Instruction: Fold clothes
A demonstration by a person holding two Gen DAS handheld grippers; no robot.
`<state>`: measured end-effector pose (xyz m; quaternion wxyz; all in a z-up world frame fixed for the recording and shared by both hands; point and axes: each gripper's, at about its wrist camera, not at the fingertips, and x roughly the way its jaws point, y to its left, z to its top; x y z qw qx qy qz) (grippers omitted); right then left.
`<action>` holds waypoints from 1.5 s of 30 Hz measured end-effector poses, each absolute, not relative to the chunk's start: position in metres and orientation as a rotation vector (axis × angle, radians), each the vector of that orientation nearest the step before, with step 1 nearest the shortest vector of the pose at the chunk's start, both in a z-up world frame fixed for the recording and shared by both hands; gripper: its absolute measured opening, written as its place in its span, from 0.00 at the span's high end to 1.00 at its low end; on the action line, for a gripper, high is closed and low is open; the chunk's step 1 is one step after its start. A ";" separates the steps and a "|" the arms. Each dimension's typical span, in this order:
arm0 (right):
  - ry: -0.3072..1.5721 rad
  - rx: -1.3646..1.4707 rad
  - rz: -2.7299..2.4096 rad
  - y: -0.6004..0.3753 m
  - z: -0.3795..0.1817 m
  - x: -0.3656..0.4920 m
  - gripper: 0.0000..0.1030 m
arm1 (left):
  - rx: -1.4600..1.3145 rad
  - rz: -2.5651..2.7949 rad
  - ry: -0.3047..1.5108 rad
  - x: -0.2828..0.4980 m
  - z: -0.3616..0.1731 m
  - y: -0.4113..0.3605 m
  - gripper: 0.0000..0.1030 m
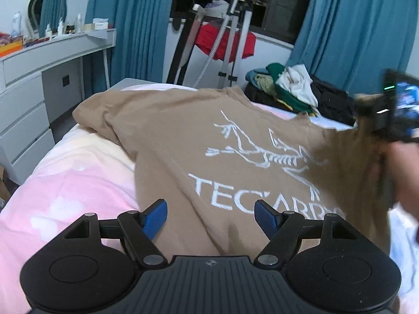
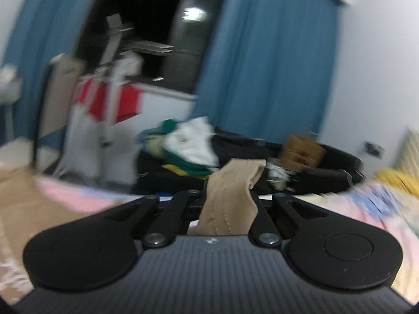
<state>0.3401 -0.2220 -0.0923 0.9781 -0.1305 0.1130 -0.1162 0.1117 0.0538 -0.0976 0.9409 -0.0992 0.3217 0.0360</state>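
Holding the tan T-shirt (image 1: pixel 209 136) edge clamped in its jaws, the right gripper (image 2: pixel 227 196) lifts it off the bed (image 1: pixel 65 183); the left gripper (image 1: pixel 210 216), jaws released, should pinch the near hem.

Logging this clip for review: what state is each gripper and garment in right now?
Left gripper: open, over the shirt's hem.
Right gripper: shut on tan T-shirt, lifting one edge.
Tan T-shirt: print up, partly spread on the bed.
Clothes pile: unfolded heap.
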 end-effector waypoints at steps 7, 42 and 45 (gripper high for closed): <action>0.372 -0.348 -0.069 -0.106 -0.152 0.359 0.94 | -0.187 0.126 0.634 0.109 -0.092 0.070 0.27; 0.326 0.366 0.001 -0.316 -0.064 -0.021 0.31 | -0.162 -0.196 0.542 -0.013 -0.061 -0.044 0.27; 0.280 0.348 -0.044 -0.323 -0.065 -0.027 0.31 | -0.175 -0.238 0.573 -0.015 -0.070 -0.068 0.28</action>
